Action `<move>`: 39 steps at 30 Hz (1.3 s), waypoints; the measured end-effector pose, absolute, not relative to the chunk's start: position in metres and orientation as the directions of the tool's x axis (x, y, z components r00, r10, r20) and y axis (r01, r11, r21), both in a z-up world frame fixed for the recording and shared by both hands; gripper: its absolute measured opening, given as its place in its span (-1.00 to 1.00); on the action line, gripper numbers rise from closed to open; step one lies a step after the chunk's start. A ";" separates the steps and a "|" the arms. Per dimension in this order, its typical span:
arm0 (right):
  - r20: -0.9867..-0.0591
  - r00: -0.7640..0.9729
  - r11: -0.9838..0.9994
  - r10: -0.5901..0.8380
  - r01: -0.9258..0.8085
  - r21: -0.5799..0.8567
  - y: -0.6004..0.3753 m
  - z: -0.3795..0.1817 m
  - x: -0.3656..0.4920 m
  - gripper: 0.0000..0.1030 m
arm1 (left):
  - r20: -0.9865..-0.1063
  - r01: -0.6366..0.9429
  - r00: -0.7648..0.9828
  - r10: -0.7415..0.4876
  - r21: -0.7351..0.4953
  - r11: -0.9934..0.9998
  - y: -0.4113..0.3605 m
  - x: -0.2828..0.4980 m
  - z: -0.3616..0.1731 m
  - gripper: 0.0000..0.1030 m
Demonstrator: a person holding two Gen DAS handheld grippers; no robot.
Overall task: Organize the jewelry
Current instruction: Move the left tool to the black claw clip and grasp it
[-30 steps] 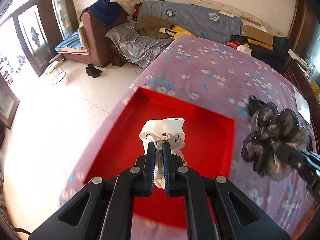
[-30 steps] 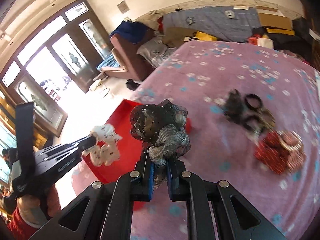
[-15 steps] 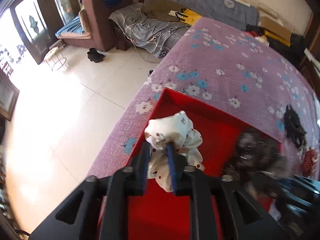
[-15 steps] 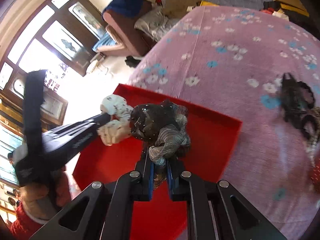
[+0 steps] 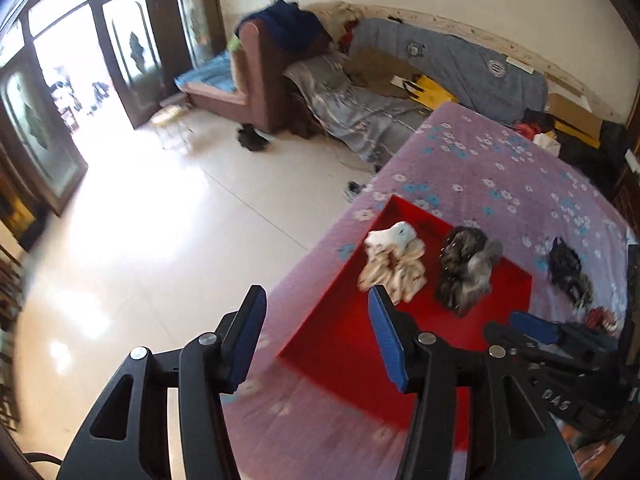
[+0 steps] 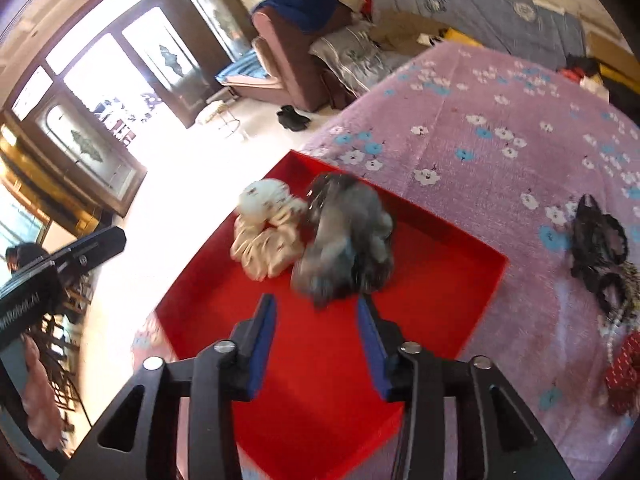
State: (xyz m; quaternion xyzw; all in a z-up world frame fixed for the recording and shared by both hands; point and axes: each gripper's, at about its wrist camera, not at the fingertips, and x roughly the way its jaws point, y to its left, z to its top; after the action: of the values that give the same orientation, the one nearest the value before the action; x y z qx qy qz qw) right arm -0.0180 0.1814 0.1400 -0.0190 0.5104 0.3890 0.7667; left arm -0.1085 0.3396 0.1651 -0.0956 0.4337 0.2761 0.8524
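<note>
Two scrunchies lie in the red tray (image 5: 348, 344), touching side by side near its far corner: a white scrunchie (image 5: 394, 262) with small dark spots, and a grey-black scrunchie (image 5: 466, 268) just to the right of it. The tray sits on a purple flowered blanket (image 5: 492, 172), at the blanket's edge nearest the pale floor (image 5: 168, 216).

Left tongs (image 5: 316, 320): jaws spread, nothing between the blue pads; they have just been opening. They hang over the tray's near-left rim, apart from the white scrunchie.

Right tongs (image 6: 316, 326): jaws likewise spread and just been opening, empty. The grey-black scrunchie (image 6: 346, 240) lies just beyond the tips, blurred; whether it touches the right pad I cannot tell. In this view the white scrunchie (image 6: 268, 232) is on the tray floor (image 6: 320, 384) left of the grey one.

Beyond the tray's right wall, well apart on the blanket: a black lace hair tie (image 6: 598, 236), and nearer the right edge something red and patterned (image 6: 624, 372), too blurred to name.

Past the tray's far side, across the floor: a brown sofa (image 5: 264, 80) heaped with cloth, and dark wooden glass doors (image 5: 132, 52).
</note>
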 end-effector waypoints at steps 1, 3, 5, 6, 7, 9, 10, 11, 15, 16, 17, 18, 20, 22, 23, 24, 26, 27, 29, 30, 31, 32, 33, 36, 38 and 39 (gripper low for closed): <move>-0.796 0.169 0.691 0.580 -0.620 0.371 0.181 0.140 -0.022 -0.08 | -0.787 -0.566 0.458 0.413 0.100 0.819 0.337 -0.116 0.167 0.02; -0.788 0.161 0.679 0.594 -0.626 0.384 0.173 0.143 -0.031 -0.08 | -0.787 -0.587 0.439 0.433 0.113 0.802 0.332 -0.129 0.170 0.02; -0.777 0.153 0.668 0.611 -0.627 0.401 0.167 0.146 -0.037 -0.08 | -0.794 -0.604 0.430 0.430 0.102 0.791 0.328 -0.141 0.172 0.02; -0.772 0.153 0.664 0.617 -0.628 0.407 0.164 0.147 -0.039 -0.08 | -0.794 -0.611 0.427 0.432 0.099 0.786 0.325 -0.144 0.173 0.02; -0.766 0.155 0.662 0.623 -0.627 0.411 0.160 0.149 -0.041 -0.08 | -0.792 -0.615 0.426 0.438 0.102 0.782 0.321 -0.146 0.175 0.02; -0.755 0.166 0.661 0.634 -0.623 0.418 0.148 0.154 -0.046 -0.08 | -0.787 -0.615 0.426 0.446 0.109 0.781 0.312 -0.144 0.176 0.02; -0.754 0.169 0.662 0.634 -0.622 0.418 0.144 0.154 -0.047 -0.08 | -0.787 -0.608 0.430 0.443 0.110 0.787 0.305 -0.142 0.177 0.02; -0.754 0.177 0.667 0.633 -0.618 0.415 0.136 0.156 -0.049 -0.08 | -0.787 -0.601 0.433 0.439 0.111 0.792 0.301 -0.141 0.176 0.02; -0.759 0.230 0.711 0.609 -0.582 0.395 0.092 0.158 -0.055 -0.08 | -0.786 -0.529 0.464 0.409 0.125 0.839 0.265 -0.125 0.175 0.02; -0.760 0.244 0.724 0.602 -0.570 0.390 0.080 0.158 -0.055 -0.08 | -0.790 -0.501 0.471 0.391 0.125 0.856 0.254 -0.119 0.172 0.02; -0.760 0.267 0.743 0.592 -0.546 0.387 0.064 0.158 -0.056 -0.08 | -0.796 -0.481 0.478 0.372 0.117 0.869 0.247 -0.114 0.169 0.03; -0.762 0.284 0.760 0.582 -0.524 0.385 0.051 0.157 -0.055 -0.08 | -0.802 -0.462 0.483 0.351 0.107 0.880 0.239 -0.110 0.166 0.03; -0.768 0.331 0.808 0.549 -0.445 0.386 0.015 0.156 -0.054 -0.08 | -0.812 -0.431 0.494 0.310 0.081 0.899 0.227 -0.101 0.162 0.03; -0.771 0.371 0.843 0.518 -0.377 0.384 -0.020 0.156 -0.055 -0.08 | -0.821 -0.392 0.511 0.256 0.042 0.919 0.213 -0.089 0.155 0.03; -0.778 0.397 0.865 0.487 -0.341 0.368 -0.039 0.156 -0.057 -0.08 | -0.826 -0.362 0.516 0.225 0.028 0.932 0.202 -0.080 0.149 0.03; -0.788 0.418 0.887 0.452 -0.304 0.348 -0.058 0.155 -0.058 -0.08 | -0.831 -0.340 0.517 0.208 0.023 0.940 0.194 -0.074 0.144 0.03; -0.804 0.441 0.915 0.400 -0.239 0.324 -0.088 0.153 -0.063 -0.08 | -0.840 -0.289 0.517 0.164 0.009 0.957 0.174 -0.058 0.134 0.03; -0.810 0.448 0.925 0.379 -0.211 0.316 -0.101 0.152 -0.064 -0.08 | -0.842 -0.267 0.520 0.144 0.000 0.964 0.166 -0.053 0.131 0.03; -0.823 0.465 0.945 0.327 -0.139 0.297 -0.131 0.149 -0.070 -0.08 | -0.848 -0.204 0.524 0.087 -0.025 0.979 0.145 -0.037 0.125 0.03; -0.827 0.469 0.950 0.310 -0.111 0.293 -0.143 0.148 -0.071 -0.07 | -0.850 -0.178 0.523 0.063 -0.036 0.983 0.136 -0.030 0.123 0.03; -0.830 0.471 0.952 0.298 -0.090 0.291 -0.153 0.147 -0.073 -0.07 | -0.854 -0.144 0.519 0.032 -0.050 0.988 0.125 -0.020 0.120 0.03; -0.833 0.472 0.955 0.287 -0.069 0.290 -0.161 0.145 -0.074 -0.07 | -0.858 -0.121 0.513 0.012 -0.058 0.991 0.119 -0.010 0.117 0.03; -0.835 0.473 0.955 0.282 -0.056 0.291 -0.168 0.144 -0.075 -0.06 | -0.860 -0.106 0.510 -0.002 -0.065 0.992 0.114 -0.002 0.115 0.03; -0.838 0.472 0.956 0.274 -0.035 0.292 -0.176 0.139 -0.072 -0.05 | -0.864 -0.074 0.502 -0.033 -0.081 0.994 0.106 0.029 0.110 0.03; -0.836 0.472 0.953 0.280 -0.033 0.300 -0.179 0.134 -0.068 -0.05 | -0.870 -0.076 0.491 -0.040 -0.089 0.993 0.106 0.050 0.106 0.03; -0.833 0.472 0.950 0.289 -0.034 0.310 -0.178 0.132 -0.062 -0.05 | -0.874 -0.083 0.484 -0.043 -0.095 0.992 0.107 0.066 0.102 0.03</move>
State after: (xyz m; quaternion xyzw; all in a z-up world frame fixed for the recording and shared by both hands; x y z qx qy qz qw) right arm -0.0625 -0.1781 0.1323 0.1261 0.5048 0.0951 0.8486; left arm 0.0662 0.1067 0.1017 -0.0622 0.5077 0.0116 0.8592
